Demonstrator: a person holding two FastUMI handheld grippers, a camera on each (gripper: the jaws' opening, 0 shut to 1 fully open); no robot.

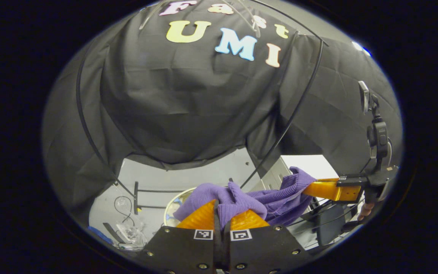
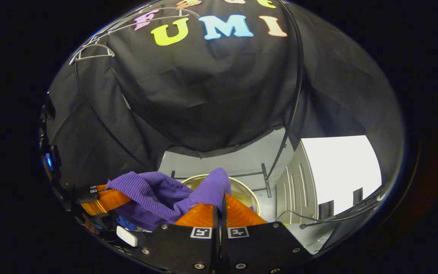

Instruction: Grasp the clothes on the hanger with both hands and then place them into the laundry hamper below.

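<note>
Both jaws pinch the purple knit sweater (image 1: pixel 238 199), left gripper (image 1: pixel 222 217) and right gripper (image 2: pixel 222 213) closed on its bunched folds. It hangs above the laundry hamper (image 2: pixel 243 190) at twelve o'clock, probably light, soft and sagging; the edge grips suit it.

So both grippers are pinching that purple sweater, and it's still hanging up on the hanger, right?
Not quite. Both grippers do pinch the purple sweater, but it is off the hanger, which hangs bare up high in the right gripper view. The sweater is held low, above the hamper.
</note>
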